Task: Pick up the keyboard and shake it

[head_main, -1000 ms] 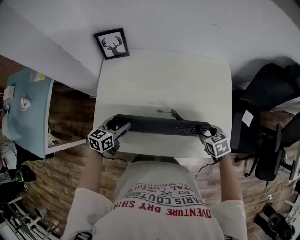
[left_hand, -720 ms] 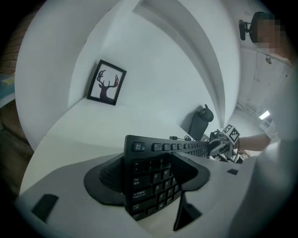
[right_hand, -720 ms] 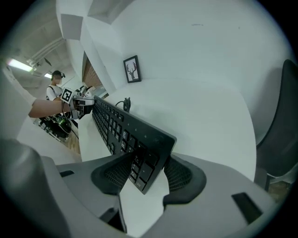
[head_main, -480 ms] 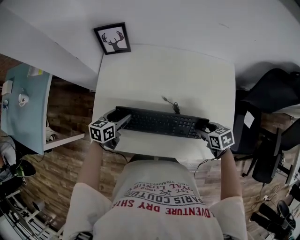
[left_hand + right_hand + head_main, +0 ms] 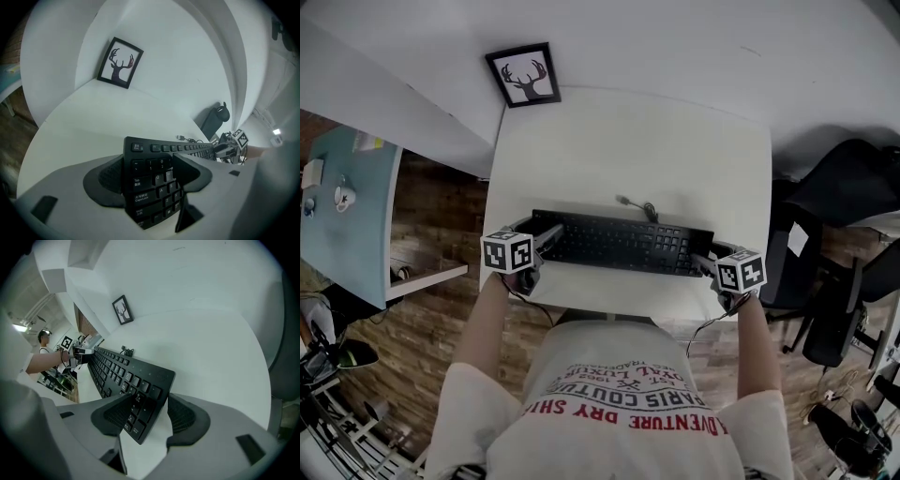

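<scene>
Two claws share this job, one at each short end. Starting on the person's left, the left gripper (image 5: 152, 176) is clamped on the left end of the keyboard (image 5: 619, 242): one pad sits behind the board and the other presses on the letter keys, with no gap on either side. The right gripper (image 5: 145, 411) has the right end between its jaws, but they have just been opening. Its near pad lies against the number keys while its far pad stands off the board's back, with a strip of white showing between them. From either claw the keyboard runs straight away toward the other one, so its long axis lies crosswise in front of the person, parallel to the near edge of the white table (image 5: 628, 141). It is low over the near half of that table, tilted with the keys toward the person; whether it touches the top I cannot tell. Its cable (image 5: 636, 205) trails off the far edge onto the table. I judge that any lift or shake hangs on the right end, since only the left is firmly held.
</scene>
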`<state>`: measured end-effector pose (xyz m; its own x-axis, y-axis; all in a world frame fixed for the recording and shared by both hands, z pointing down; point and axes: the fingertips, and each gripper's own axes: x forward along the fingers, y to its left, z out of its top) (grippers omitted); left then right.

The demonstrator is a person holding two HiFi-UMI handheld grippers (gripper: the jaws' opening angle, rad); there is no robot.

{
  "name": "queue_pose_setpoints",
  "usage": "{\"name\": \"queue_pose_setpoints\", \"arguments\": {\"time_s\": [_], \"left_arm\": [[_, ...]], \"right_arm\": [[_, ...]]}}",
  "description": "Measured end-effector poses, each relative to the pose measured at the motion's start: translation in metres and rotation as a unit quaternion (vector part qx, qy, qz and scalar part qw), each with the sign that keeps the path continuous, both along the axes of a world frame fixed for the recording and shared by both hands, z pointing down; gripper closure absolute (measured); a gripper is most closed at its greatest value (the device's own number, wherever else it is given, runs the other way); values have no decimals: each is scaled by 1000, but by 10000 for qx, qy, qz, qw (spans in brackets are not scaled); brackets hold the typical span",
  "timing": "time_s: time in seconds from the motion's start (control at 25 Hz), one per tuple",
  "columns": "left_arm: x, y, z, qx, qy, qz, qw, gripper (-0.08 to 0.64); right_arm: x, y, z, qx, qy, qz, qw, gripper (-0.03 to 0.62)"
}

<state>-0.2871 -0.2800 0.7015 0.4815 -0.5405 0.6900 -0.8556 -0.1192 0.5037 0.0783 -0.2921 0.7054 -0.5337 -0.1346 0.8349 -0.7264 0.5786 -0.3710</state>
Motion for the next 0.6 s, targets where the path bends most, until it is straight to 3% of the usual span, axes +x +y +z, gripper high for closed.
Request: {"name": "queue_pose_setpoints", "arguments": {"time_s": [0.36,0.6], "left_arm": [[-4,-1,3,221,-512,-62,9984,233],[-6,-4,-7,477,-1210,164,9914,230]], "right_arm": [[2,1,2,157,-132,568,9982,350],[2,0,-2,612,-48,659,9959,350]]}}
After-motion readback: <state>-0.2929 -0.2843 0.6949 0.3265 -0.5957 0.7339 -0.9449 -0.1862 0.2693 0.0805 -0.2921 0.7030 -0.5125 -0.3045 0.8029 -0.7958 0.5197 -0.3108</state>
